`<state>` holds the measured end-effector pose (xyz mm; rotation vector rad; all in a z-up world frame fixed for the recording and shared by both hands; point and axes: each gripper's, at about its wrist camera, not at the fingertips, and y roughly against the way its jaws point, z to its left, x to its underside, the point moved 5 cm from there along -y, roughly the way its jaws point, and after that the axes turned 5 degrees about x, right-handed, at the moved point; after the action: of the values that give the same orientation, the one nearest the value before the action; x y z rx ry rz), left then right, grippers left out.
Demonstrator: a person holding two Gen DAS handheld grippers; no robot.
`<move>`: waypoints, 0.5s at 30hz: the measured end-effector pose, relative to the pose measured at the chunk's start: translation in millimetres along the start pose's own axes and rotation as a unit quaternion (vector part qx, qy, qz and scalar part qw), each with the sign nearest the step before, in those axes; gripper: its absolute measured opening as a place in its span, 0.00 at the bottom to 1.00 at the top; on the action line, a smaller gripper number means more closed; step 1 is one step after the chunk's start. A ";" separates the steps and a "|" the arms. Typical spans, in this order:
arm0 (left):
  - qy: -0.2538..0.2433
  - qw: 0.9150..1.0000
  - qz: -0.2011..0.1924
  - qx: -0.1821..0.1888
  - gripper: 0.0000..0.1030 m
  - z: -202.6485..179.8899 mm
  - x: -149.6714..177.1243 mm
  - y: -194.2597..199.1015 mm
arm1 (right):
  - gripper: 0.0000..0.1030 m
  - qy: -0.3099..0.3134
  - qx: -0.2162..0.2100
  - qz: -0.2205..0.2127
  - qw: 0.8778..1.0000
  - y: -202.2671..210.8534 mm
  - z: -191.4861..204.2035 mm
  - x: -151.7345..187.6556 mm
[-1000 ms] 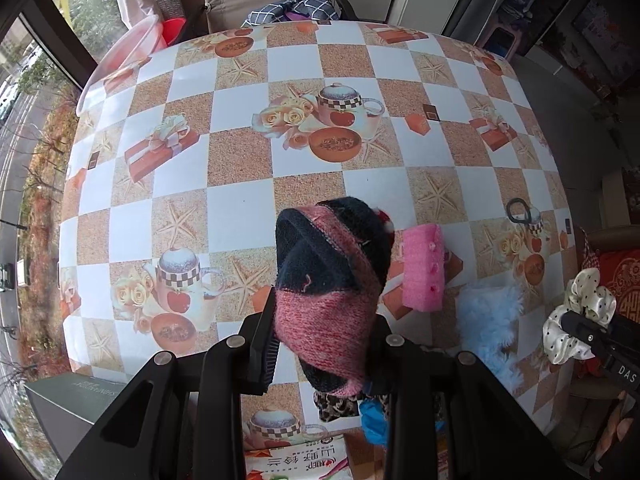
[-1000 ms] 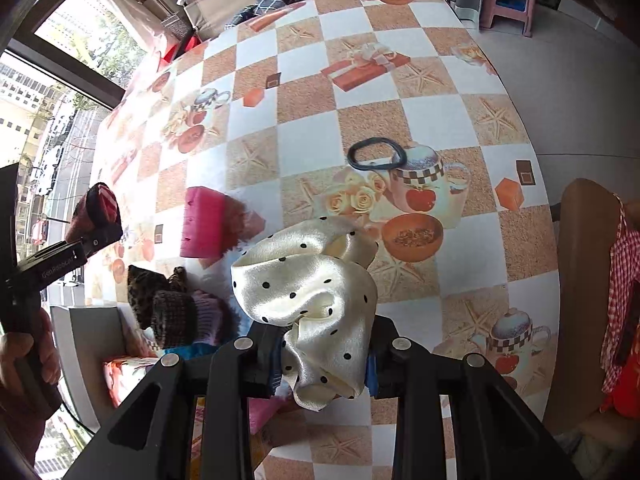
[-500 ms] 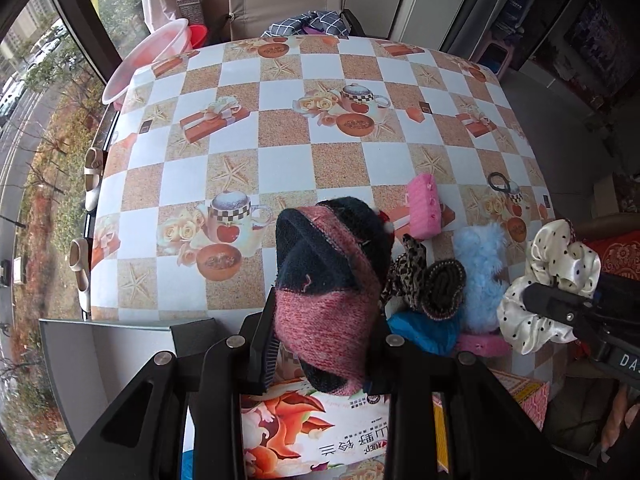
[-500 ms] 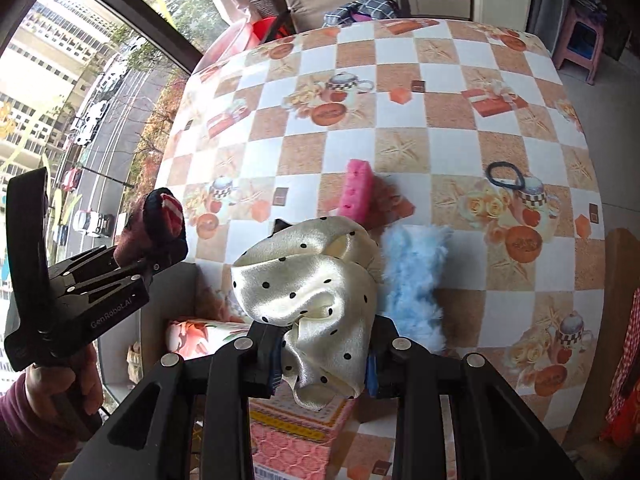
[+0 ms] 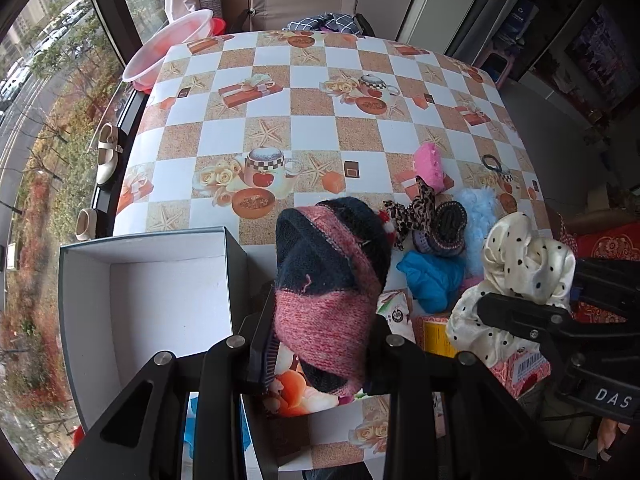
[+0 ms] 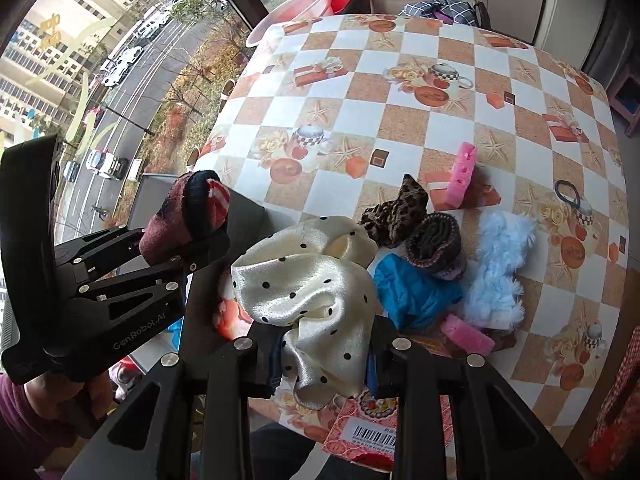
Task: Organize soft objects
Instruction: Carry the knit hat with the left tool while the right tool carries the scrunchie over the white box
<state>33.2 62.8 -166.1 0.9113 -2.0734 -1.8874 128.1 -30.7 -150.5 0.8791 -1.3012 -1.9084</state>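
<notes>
My left gripper (image 5: 320,344) is shut on a pink and dark blue knitted sock (image 5: 328,276), held above the table's near edge just right of an open dark box with a white inside (image 5: 160,292). My right gripper (image 6: 324,352) is shut on a cream polka-dot satin scrunchie (image 6: 308,292); it also shows in the left wrist view (image 5: 520,264). The left gripper with the sock shows in the right wrist view (image 6: 188,216). On the table lie a leopard-print scrunchie (image 6: 396,216), a dark knitted sock (image 6: 436,244), a blue cloth (image 6: 416,292), a light blue fluffy piece (image 6: 500,268) and a pink sponge (image 6: 462,174).
The checkered tablecloth (image 5: 312,120) covers the table. A black hair tie (image 6: 568,192) lies at the right. A second pink sponge (image 6: 468,332) and printed packets (image 6: 372,432) sit at the near edge. A pink basin (image 5: 168,48) and a chair (image 5: 304,4) stand beyond the far side.
Both grippers have drawn back toward the near edge of the table with their items still held. The open box has come into view under the left gripper.
</notes>
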 end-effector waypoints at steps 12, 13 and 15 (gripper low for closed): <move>-0.006 1.000 0.006 0.011 0.33 11.2 52.6 22.5 | 0.31 0.033 0.011 0.050 0.998 -11.4 28.9 53.6; -0.005 1.000 0.006 0.011 0.33 13.1 56.4 25.3 | 0.31 0.037 0.010 0.056 0.998 -13.3 31.9 58.6; 0.000 1.000 0.004 0.011 0.33 18.0 63.6 30.9 | 0.31 0.048 0.009 0.069 0.996 -17.5 39.1 68.9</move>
<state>-36.2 42.4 -156.1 0.9068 -2.0980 -1.8644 55.2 -62.0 -167.3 0.8570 -1.2893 -1.7302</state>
